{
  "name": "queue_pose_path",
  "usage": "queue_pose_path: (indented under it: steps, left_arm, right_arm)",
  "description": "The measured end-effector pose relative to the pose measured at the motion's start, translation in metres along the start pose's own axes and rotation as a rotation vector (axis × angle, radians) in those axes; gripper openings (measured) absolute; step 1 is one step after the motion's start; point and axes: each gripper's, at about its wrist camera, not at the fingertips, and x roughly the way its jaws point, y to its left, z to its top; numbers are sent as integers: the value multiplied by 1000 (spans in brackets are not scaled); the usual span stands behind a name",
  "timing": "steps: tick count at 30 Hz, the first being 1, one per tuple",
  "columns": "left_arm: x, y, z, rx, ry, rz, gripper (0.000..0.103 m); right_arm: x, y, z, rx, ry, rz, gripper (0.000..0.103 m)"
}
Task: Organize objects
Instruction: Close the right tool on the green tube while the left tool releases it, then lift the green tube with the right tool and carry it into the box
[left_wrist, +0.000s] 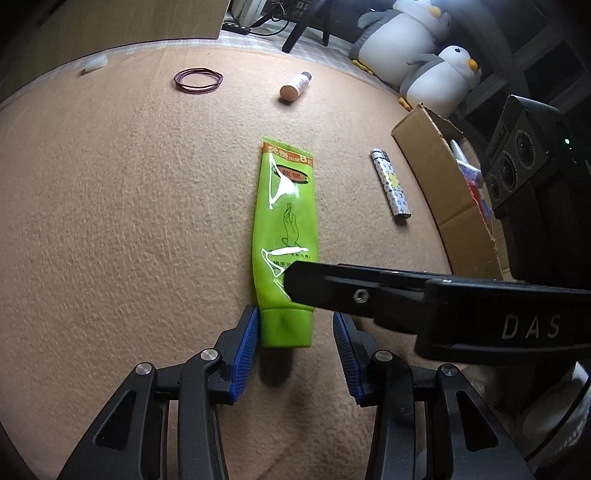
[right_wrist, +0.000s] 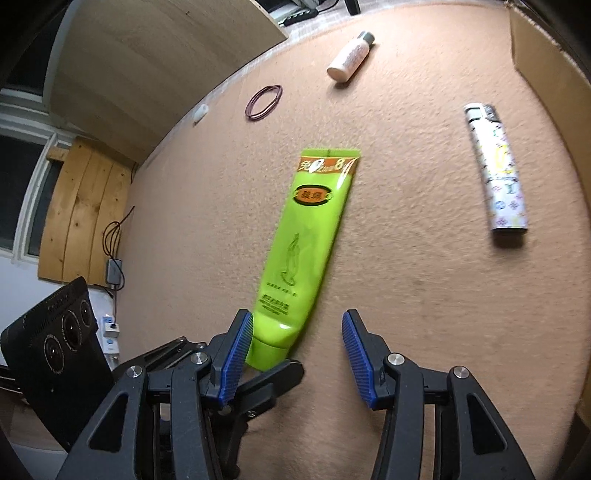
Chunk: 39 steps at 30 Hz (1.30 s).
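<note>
Lime-green squeeze tube (left_wrist: 286, 236) with an orange band and a hand outline lies flat on the tan felt mat (left_wrist: 129, 221), cap toward the cameras, crimped end away. Only a numeral "8" reads clearly. Left gripper (left_wrist: 295, 343) stands open, cap between its pads; right gripper (right_wrist: 297, 354) open, "DAS" on its arm.

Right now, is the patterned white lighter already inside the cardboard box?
No, the patterned white lighter lies on the tan carpet, outside the open cardboard box.
</note>
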Motion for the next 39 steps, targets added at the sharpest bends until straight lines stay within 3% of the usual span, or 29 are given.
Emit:
queue_pose_path:
  steps: [8, 11, 25, 39]
  left_arm:
    - [3, -2, 4, 10, -3, 2, 42]
    - [4, -1, 4, 3, -1, -3, 33]
    - [7, -5, 6, -4, -18, 7, 32]
    - [-23, -42, 18, 64, -89, 5, 32]
  right_arm:
    - [8, 5, 5, 22, 2, 43, 46]
    - [9, 8, 4, 16, 1, 41, 44]
    - [7, 1, 1, 26, -21, 52, 27]
    - [-29, 1, 8, -1, -96, 70, 27]
